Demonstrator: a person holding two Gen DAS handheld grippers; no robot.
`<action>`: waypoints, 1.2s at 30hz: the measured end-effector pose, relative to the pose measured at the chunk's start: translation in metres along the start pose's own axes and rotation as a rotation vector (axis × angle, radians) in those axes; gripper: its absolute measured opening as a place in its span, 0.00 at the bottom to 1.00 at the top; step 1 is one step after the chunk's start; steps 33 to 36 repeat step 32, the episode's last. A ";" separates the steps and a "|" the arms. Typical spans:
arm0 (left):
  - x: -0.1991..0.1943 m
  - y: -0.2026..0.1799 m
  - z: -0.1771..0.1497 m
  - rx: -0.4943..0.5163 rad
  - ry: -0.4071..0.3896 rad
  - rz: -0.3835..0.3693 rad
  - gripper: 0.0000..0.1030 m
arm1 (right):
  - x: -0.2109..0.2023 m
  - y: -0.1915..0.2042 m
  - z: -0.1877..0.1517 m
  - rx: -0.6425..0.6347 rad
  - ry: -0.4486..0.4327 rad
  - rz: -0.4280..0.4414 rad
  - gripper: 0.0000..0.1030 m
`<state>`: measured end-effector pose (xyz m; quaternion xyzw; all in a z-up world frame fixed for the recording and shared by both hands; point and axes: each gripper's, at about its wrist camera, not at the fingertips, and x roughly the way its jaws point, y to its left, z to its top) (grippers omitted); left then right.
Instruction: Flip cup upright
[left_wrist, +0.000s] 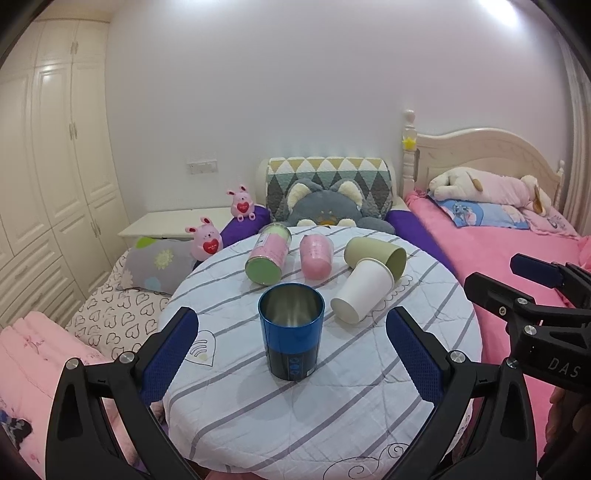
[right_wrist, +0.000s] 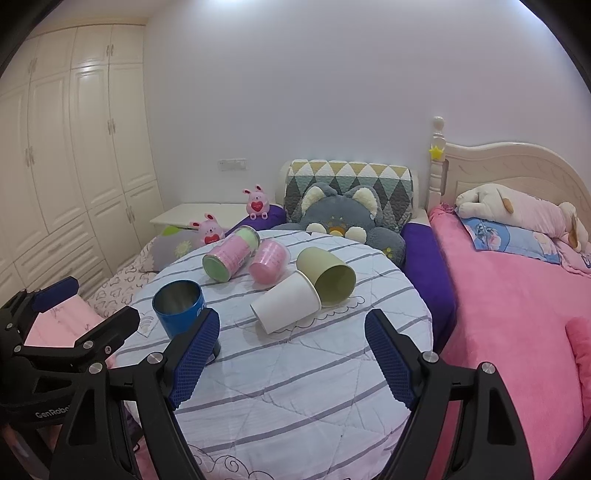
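Note:
A blue metal cup (left_wrist: 291, 330) stands upright on the round striped table (left_wrist: 332, 413), mouth up; it also shows in the right wrist view (right_wrist: 180, 308). Behind it, a white paper cup (left_wrist: 364, 291) (right_wrist: 286, 308), an olive green cup (left_wrist: 375, 254) (right_wrist: 327, 275), a pink cup (left_wrist: 315, 255) (right_wrist: 268, 261) and a pink-and-green canister (left_wrist: 268, 254) (right_wrist: 231, 257) lie on their sides. My left gripper (left_wrist: 291, 349) is open, its jaws either side of the blue cup and apart from it. My right gripper (right_wrist: 291, 356) is open and empty, in front of the white cup.
A grey cat plush (left_wrist: 325, 210) and a patterned cushion (left_wrist: 328, 173) sit behind the table. A pink bed (left_wrist: 517, 258) lies at the right, pink bunny toys (left_wrist: 207, 242) and pillows at the left, a white wardrobe (left_wrist: 48, 166) at the far left.

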<state>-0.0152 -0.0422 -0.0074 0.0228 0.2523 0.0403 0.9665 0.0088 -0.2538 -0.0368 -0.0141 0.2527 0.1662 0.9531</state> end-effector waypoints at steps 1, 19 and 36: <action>0.000 0.000 0.000 -0.001 -0.003 0.006 1.00 | 0.001 0.000 0.000 -0.001 0.000 0.002 0.80; 0.003 -0.001 -0.004 0.019 -0.014 0.034 1.00 | 0.008 0.004 0.001 -0.008 0.017 -0.009 0.80; 0.017 0.009 -0.006 0.001 0.025 -0.004 1.00 | 0.018 0.005 0.001 -0.009 0.041 -0.008 0.80</action>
